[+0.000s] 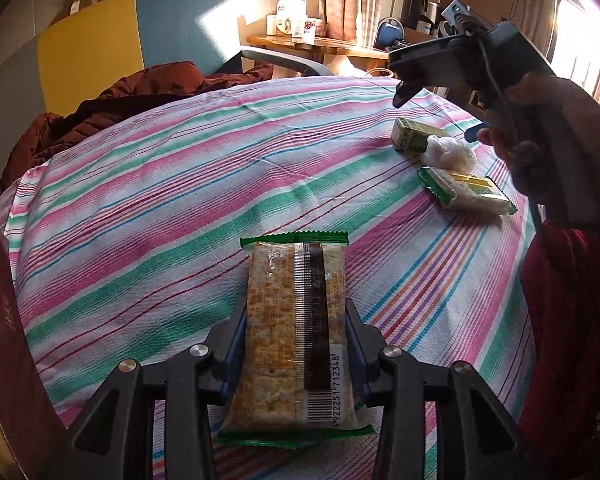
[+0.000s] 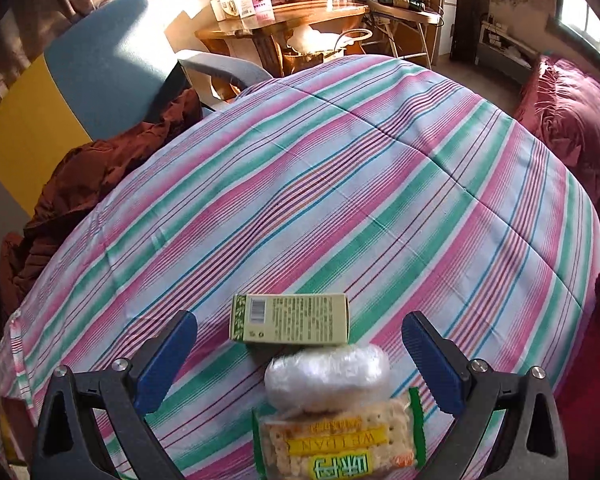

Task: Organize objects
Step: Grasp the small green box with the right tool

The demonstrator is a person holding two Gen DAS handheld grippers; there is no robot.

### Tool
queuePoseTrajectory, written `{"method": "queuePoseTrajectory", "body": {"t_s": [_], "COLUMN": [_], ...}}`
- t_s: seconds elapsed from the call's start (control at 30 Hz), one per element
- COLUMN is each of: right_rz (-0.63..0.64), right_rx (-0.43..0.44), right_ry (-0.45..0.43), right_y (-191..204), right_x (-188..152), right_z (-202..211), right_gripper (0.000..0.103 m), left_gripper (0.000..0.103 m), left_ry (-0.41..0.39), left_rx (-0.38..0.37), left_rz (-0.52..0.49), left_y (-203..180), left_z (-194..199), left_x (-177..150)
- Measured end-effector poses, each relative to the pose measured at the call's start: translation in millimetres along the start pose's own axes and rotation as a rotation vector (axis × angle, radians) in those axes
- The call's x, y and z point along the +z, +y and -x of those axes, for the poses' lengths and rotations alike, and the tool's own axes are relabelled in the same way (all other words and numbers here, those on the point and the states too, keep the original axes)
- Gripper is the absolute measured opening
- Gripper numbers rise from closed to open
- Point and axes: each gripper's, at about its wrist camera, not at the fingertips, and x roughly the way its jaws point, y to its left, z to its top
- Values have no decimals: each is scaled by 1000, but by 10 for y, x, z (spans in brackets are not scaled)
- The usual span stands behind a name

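Observation:
My left gripper (image 1: 296,312) is shut on a clear cracker packet (image 1: 288,280) with green ends, its barcode side up, just above the striped tablecloth (image 1: 180,184). Far right on the cloth lie a green carton (image 1: 414,138), a white plastic-wrapped lump (image 1: 450,154) and a second cracker packet (image 1: 466,192). A hand holds my right gripper (image 1: 440,114) above them. In the right wrist view that gripper (image 2: 300,320) stands open, blue pads wide apart, over the carton (image 2: 290,322), the lump (image 2: 328,376) and the packet (image 2: 340,444), touching none.
A brown jacket (image 1: 140,92) lies at the table's far left edge before a blue and yellow chair (image 2: 100,64). A dark red box (image 1: 4,340) stands at the near left. A cluttered wooden side table (image 2: 284,20) and red bedding (image 2: 572,112) lie beyond.

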Motion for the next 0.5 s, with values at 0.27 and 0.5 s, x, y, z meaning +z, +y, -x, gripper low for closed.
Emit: {"method": "queuePoseTrajectory", "body": {"t_s": [0.27, 0.5], "right_rz": [39, 163], "right_rx": [5, -9], "right_ry": [31, 66], "right_y": [44, 248], "right_x": [80, 15], "right_z": [-329, -387], "right_gripper": [75, 72], "left_gripper": [44, 44], "left_ry": [-13, -23], "left_rx": [20, 16], "left_rz": [-17, -15], "left_y": [-33, -32], "left_z": [1, 12], "left_x": [-15, -19]}}
